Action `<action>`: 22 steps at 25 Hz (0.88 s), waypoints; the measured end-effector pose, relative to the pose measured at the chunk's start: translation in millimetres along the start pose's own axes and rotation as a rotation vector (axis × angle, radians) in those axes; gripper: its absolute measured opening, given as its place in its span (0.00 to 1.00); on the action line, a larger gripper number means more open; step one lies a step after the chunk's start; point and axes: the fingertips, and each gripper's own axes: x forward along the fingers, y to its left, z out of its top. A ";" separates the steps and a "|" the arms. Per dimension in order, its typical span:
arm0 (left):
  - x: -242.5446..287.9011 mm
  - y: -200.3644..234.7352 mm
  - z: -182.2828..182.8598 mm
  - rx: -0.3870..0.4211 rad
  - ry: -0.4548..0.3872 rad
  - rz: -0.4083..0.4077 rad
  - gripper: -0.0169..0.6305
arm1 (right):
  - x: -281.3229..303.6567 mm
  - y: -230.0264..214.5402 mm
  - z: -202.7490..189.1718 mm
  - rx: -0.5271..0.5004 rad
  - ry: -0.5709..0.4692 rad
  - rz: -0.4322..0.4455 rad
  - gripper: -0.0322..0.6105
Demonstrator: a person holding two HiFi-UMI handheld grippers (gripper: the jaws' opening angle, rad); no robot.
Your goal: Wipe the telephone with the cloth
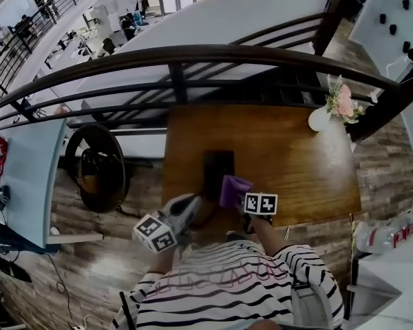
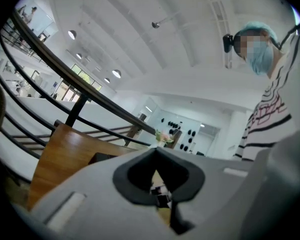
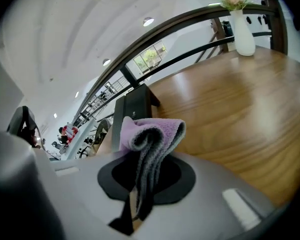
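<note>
Cloth point(image 3: 151, 134) is pinched in the right gripper point(image 3: 142, 184), with the telephone point(image 1: 218, 170) just at its 11 o'clock in the head view, long axis 12-to-6 (left gripper point(image 1: 197, 203), jaws closed on nothing, sits at the cloth's 9 o'clock).

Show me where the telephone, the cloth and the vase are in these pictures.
telephone point(image 1: 217, 165), head view, centre of its dark face
cloth point(image 3: 152, 127), right gripper view, its purple fold
vase point(image 3: 244, 36), right gripper view, its white body

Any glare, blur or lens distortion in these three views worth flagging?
Head view: fisheye bows the dark railing; light even. Left gripper view: bright ceiling lamps, grey left gripper body soft. Right gripper view: sheen on the brown wooden table; purple folded cloth sharp.
</note>
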 end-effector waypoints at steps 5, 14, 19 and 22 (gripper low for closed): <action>14.4 -7.7 -2.8 0.001 0.018 -0.042 0.03 | -24.0 -32.0 3.1 0.048 -0.042 -0.070 0.11; 12.0 -8.9 -3.0 -0.001 0.019 -0.052 0.03 | -34.1 -24.8 2.6 0.066 -0.078 -0.068 0.11; -1.0 -3.7 4.2 0.005 -0.002 -0.016 0.03 | -45.9 -2.5 18.4 0.074 -0.137 -0.011 0.11; -10.1 1.2 8.7 0.006 -0.019 0.010 0.03 | -51.8 19.9 34.3 0.070 -0.184 0.045 0.11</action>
